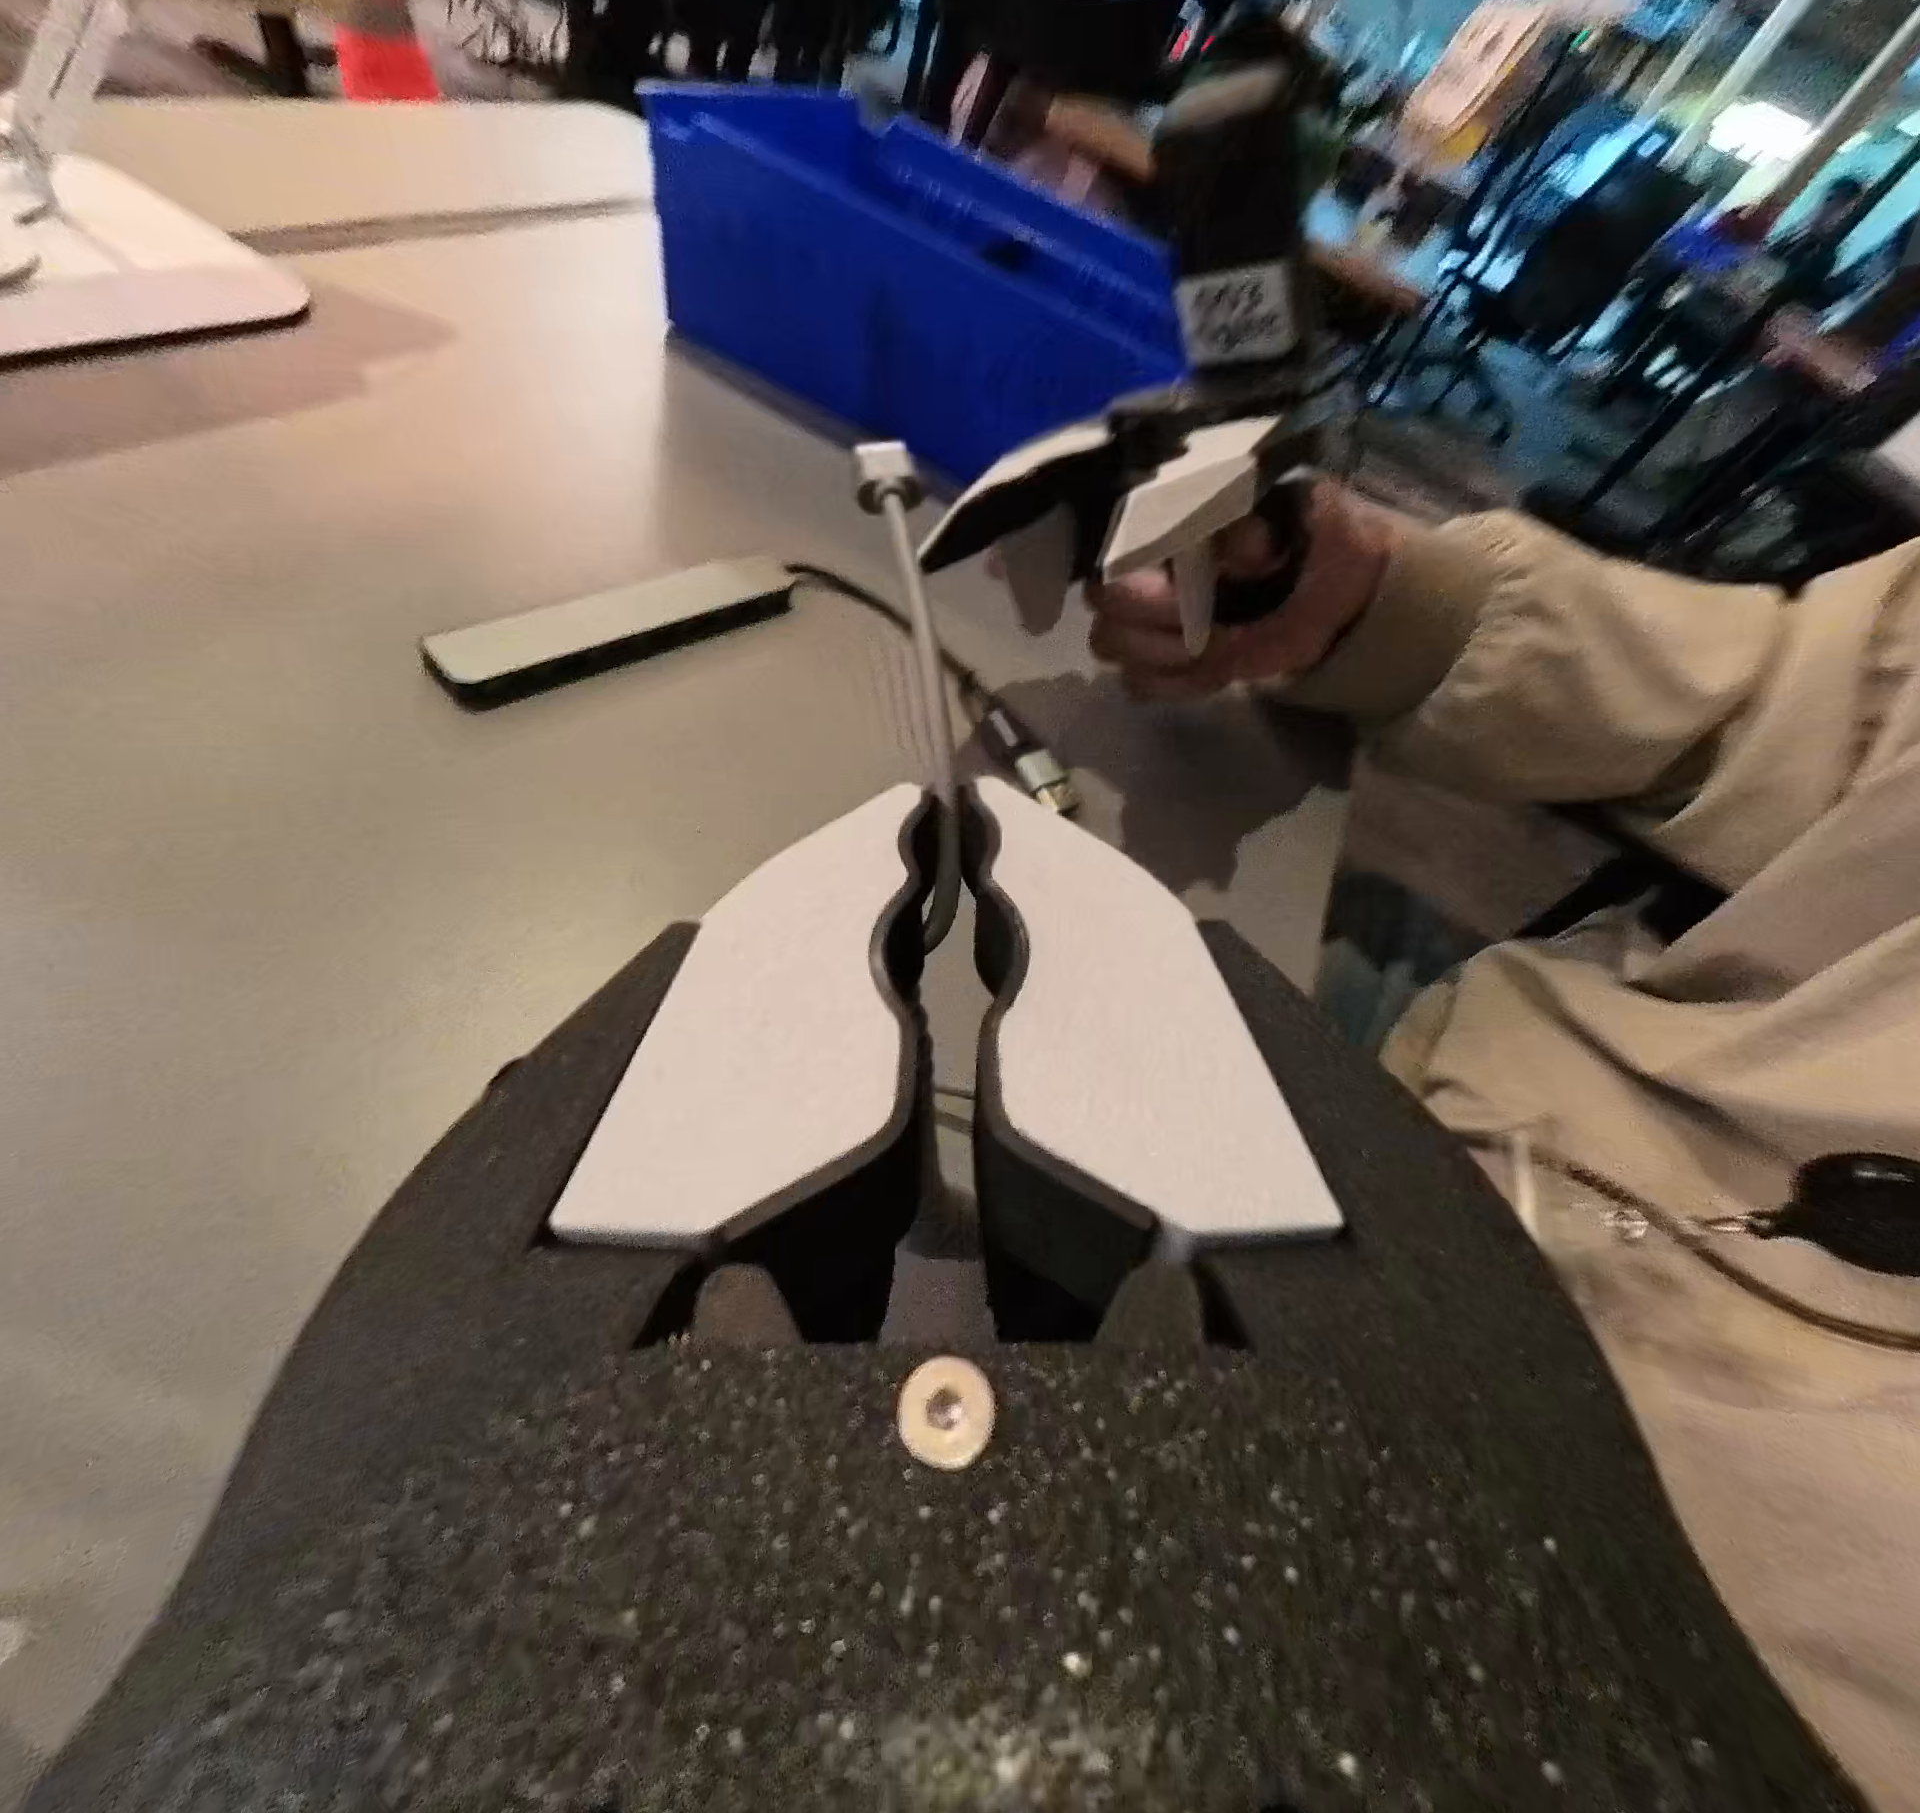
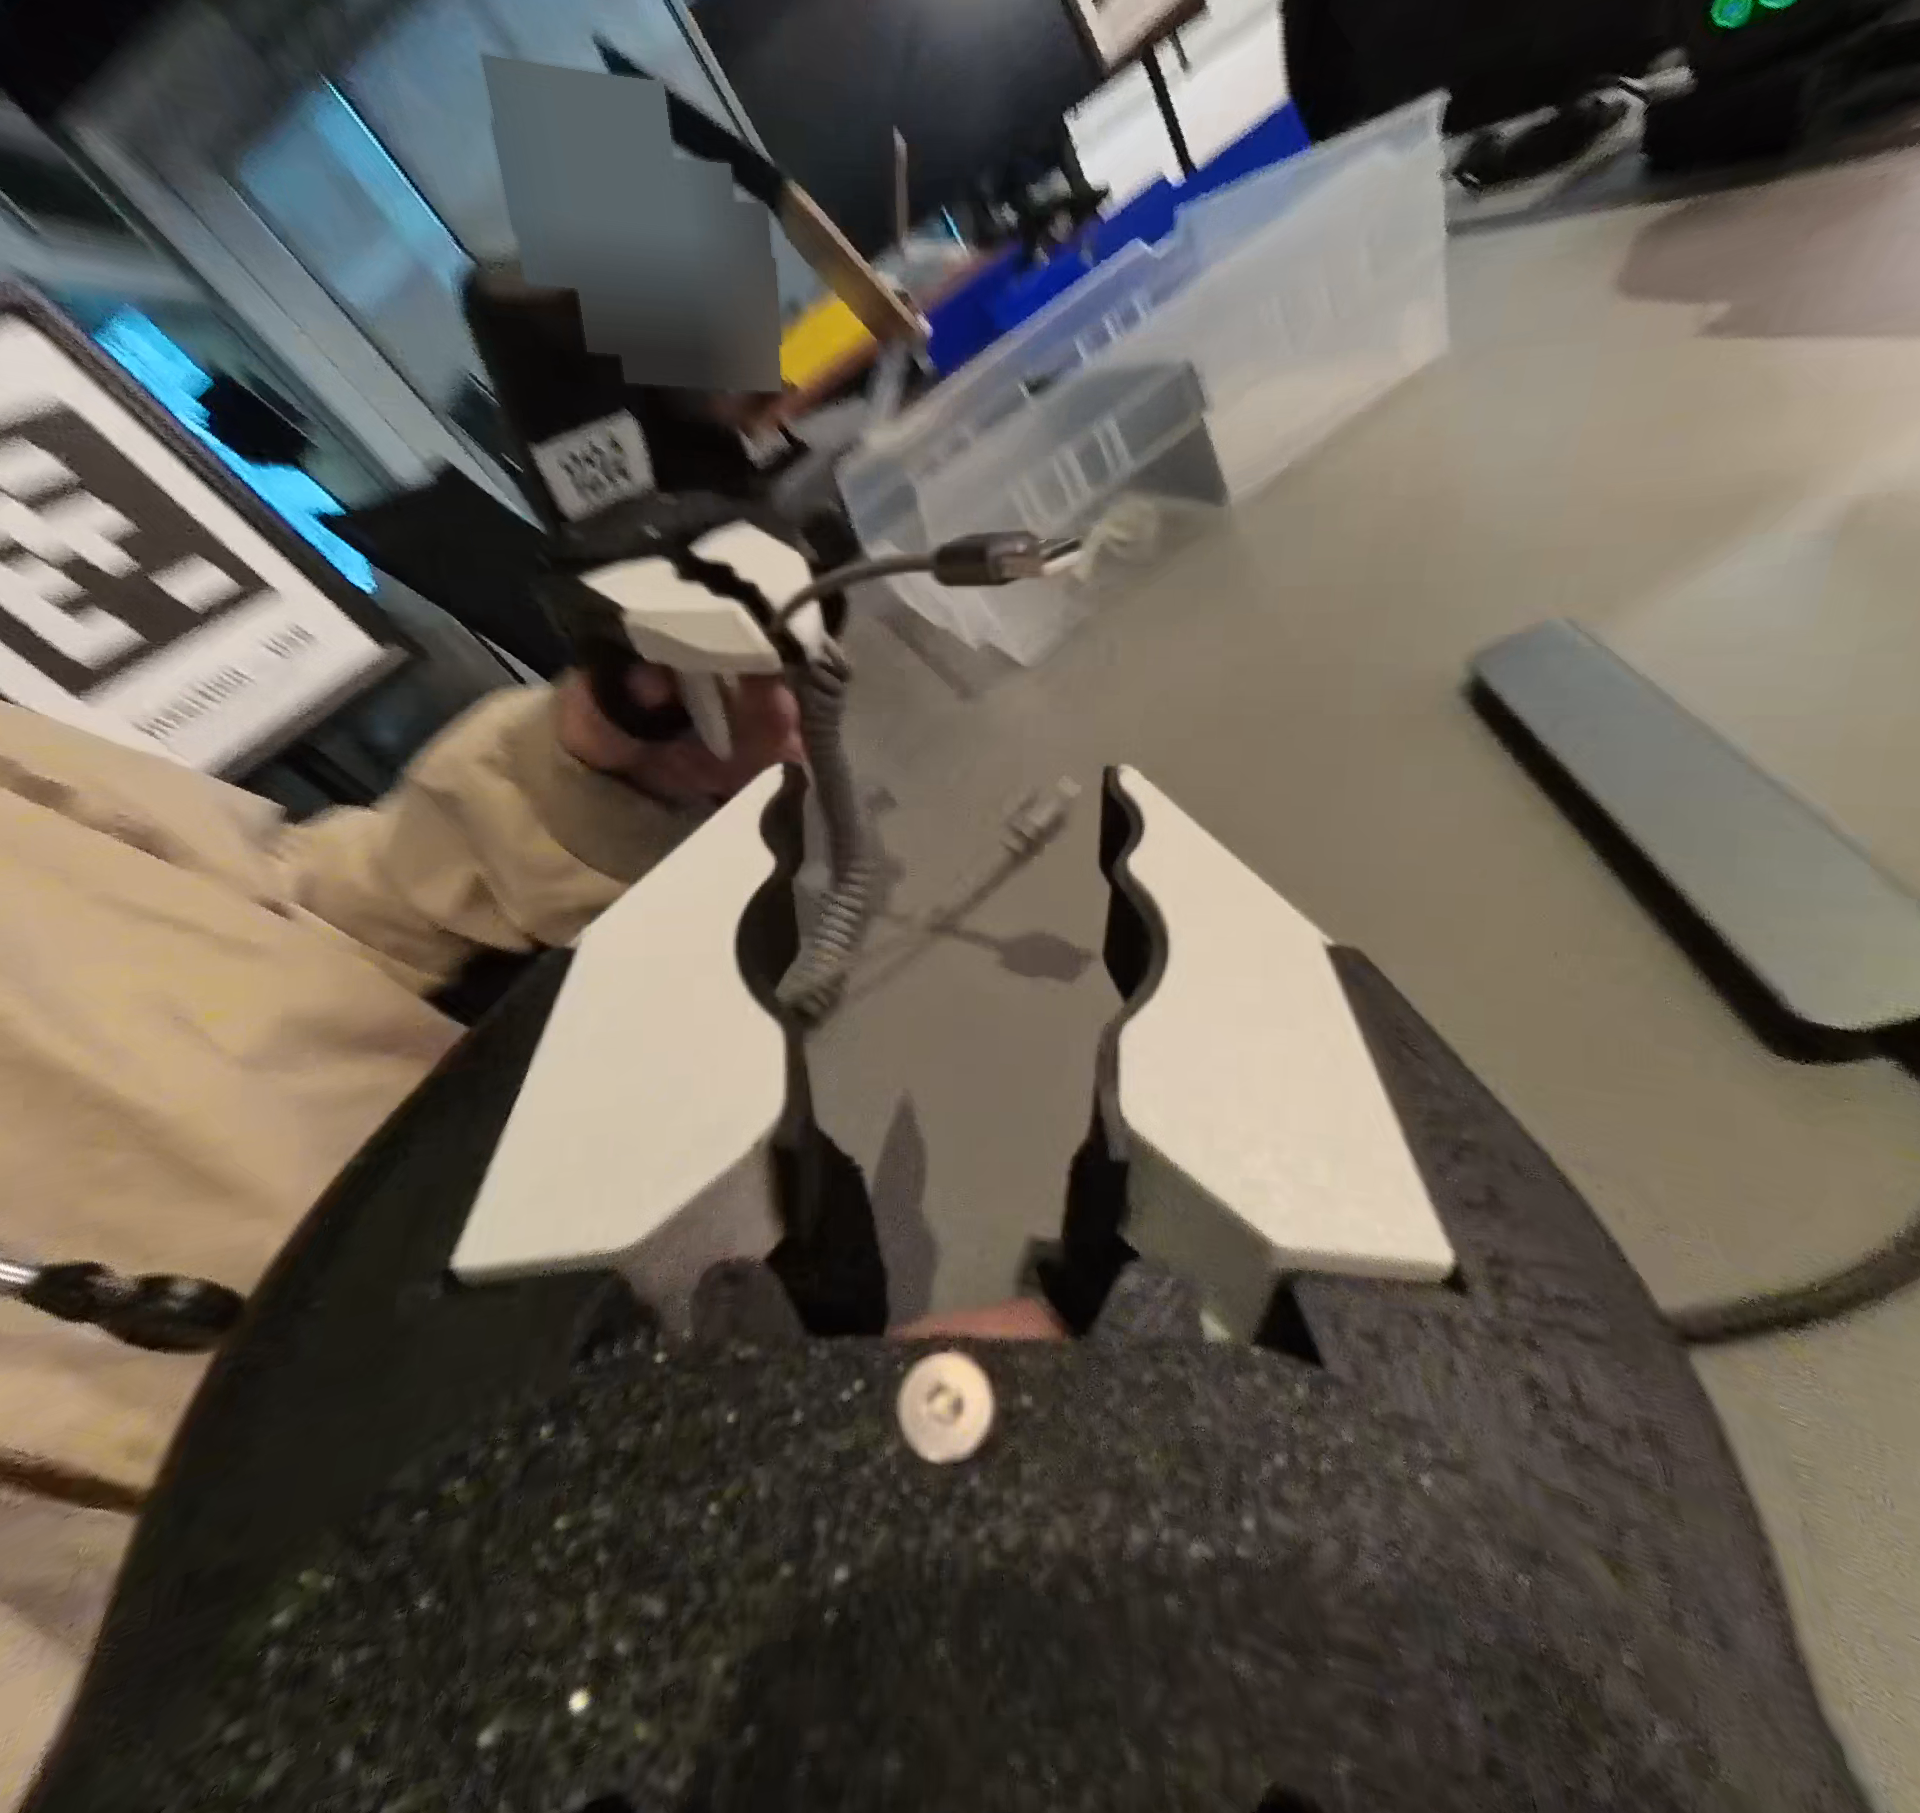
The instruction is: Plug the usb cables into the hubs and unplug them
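Grey braided cable point(image 1: 920, 641) rises from the left gripper point(image 1: 948, 807), whose pale fingers are pinched tight on it, in the left wrist view. Its silver plug point(image 1: 883, 473) stands free at twelve o'clock. A flat dark hub point(image 1: 608, 625) lies on the table point(image 1: 260, 724) at eleven o'clock, before a blue bin point(image 1: 883, 257). The right gripper point(image 1: 1039, 537) hovers at one o'clock.

In the right wrist view, the right gripper point(image 2: 951, 797) is spread wide and empty. The left gripper sits at eleven o'clock, its cable arching to a plug at twelve. A second plug point(image 2: 1034, 823) lies loose between the fingers; the hub is at two o'clock.

The cable looks light and floppy, so gripping the rigid plug shell likely steers better.
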Demonstrator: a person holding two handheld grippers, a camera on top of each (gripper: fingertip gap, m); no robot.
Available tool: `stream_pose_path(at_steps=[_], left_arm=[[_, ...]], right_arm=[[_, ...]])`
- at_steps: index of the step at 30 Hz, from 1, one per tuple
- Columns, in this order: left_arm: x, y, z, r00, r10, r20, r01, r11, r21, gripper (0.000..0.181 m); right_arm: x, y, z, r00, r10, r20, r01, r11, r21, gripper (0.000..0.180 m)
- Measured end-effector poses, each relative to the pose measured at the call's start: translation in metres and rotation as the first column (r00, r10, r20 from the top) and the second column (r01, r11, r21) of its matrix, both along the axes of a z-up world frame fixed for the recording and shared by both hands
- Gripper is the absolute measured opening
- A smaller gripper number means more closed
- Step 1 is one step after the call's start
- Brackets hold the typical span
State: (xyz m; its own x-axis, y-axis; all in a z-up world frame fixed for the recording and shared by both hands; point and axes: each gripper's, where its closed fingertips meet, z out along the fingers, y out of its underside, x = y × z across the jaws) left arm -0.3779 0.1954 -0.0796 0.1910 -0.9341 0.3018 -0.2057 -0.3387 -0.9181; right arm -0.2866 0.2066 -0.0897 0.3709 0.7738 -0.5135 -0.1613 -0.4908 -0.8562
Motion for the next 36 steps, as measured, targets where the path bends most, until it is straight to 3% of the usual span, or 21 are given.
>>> stream_pose_path(at_steps=[8,11,13,14,16,19,22,26,30,36], left_arm=[[0.009,-0.020,0.016,0.990,-0.092,0.111,0.095,0.995,-0.016,0.003],[0.011,-0.024,0.014,0.988,-0.111,0.109,0.113,0.993,-0.018,0.004],[0.013,-0.025,0.011,0.989,-0.115,0.097,0.117,0.993,-0.015,0.004],[0.013,-0.026,0.010,0.989,-0.119,0.087,0.120,0.993,-0.013,0.004],[0.014,-0.027,0.008,0.989,-0.124,0.075,0.125,0.992,-0.002,0.004],[0.014,-0.029,0.010,0.987,-0.133,0.084,0.134,0.991,0.000,0.004],[0.015,-0.030,0.012,0.986,-0.138,0.096,0.139,0.990,-0.003,0.004],[0.013,-0.037,0.016,0.978,-0.175,0.111,0.176,0.984,-0.004,0.004],[0.012,-0.046,0.017,0.968,-0.222,0.119,0.225,0.974,-0.008,0.003],[0.013,-0.050,0.017,0.965,-0.237,0.116,0.240,0.971,-0.014,0.004]], right_arm=[[-0.015,-0.002,0.041,0.964,0.027,-0.263,-0.028,1.000,-0.002,0.057],[-0.014,-0.005,0.044,0.951,0.051,-0.305,-0.054,0.999,0.000,0.039],[-0.015,-0.013,0.050,0.945,0.088,-0.316,-0.078,0.996,0.043,0.005],[-0.013,-0.012,0.053,0.945,0.077,-0.318,-0.063,0.996,0.056,0.000],[-0.008,-0.010,0.058,0.943,0.053,-0.329,-0.032,0.997,0.067,0.003],[-0.006,-0.007,0.053,0.942,0.047,-0.332,-0.045,0.999,0.012,0.042],[-0.005,-0.004,0.044,0.962,0.031,-0.273,-0.026,0.999,0.021,0.046],[-0.006,-0.011,0.028,0.998,0.058,-0.037,-0.050,0.984,0.171,0.050],[-0.010,-0.029,0.044,0.959,0.205,-0.194,-0.184,0.975,0.124,0.050],[-0.018,-0.043,0.039,0.944,0.288,-0.162,-0.267,0.954,0.139,0.041]])
